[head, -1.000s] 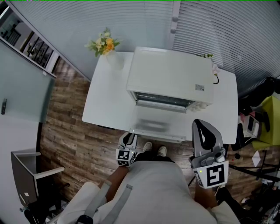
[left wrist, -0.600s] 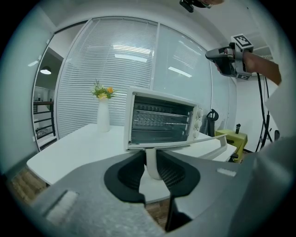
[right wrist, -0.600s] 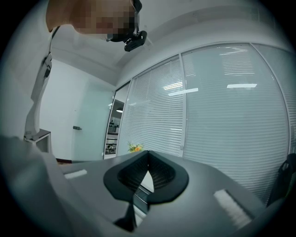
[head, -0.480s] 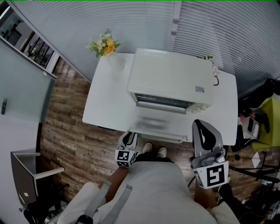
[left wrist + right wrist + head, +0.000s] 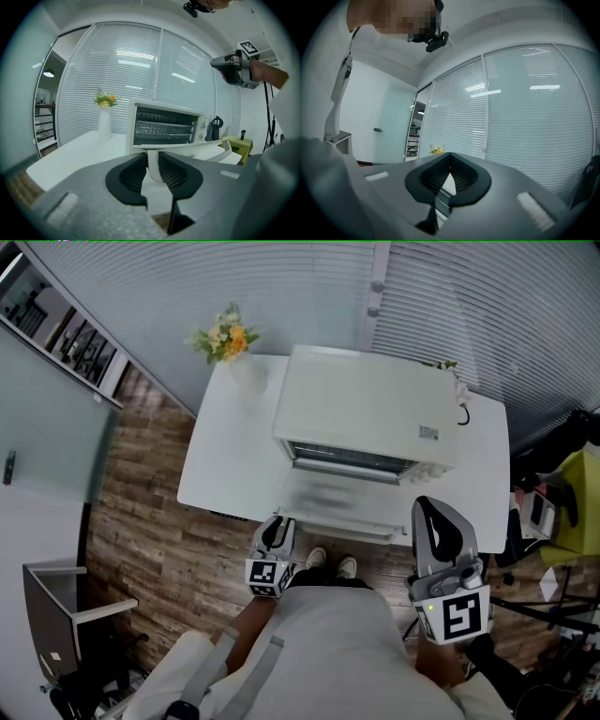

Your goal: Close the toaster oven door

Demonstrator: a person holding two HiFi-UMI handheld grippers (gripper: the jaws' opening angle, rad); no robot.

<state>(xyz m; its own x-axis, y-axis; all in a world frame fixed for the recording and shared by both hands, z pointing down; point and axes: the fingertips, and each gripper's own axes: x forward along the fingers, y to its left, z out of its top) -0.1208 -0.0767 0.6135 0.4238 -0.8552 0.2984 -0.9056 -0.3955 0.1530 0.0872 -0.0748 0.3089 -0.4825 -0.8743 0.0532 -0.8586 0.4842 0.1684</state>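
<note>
A: On the white rectangular table [image 5: 225, 460], the boxy white toaster oven [image 5: 366, 409] stands straight ahead of the left gripper [image 5: 151, 157], with its drop-down glass door [image 5: 333, 501] lying open toward it. Why?

B: That gripper's jaws are clamped on one end of the door's pale bar handle [image 5: 189, 146], probably to swing it up shut. The right gripper [image 5: 449, 155] has its jaws together on nothing. It waits higher up, off to the left one's right, and seems unneeded.

Head view: we look steeply down from above person onto table [image 5: 220, 465] and toaster oven [image 5: 366, 409], from well above. Left gripper view: we sit low at table edge, close, facing oven front past door handle [image 5: 152, 164] between jaws. Right gripper view: we face level toward blinds [image 5: 525, 108]. All three share flowers [image 5: 223, 334].
</note>
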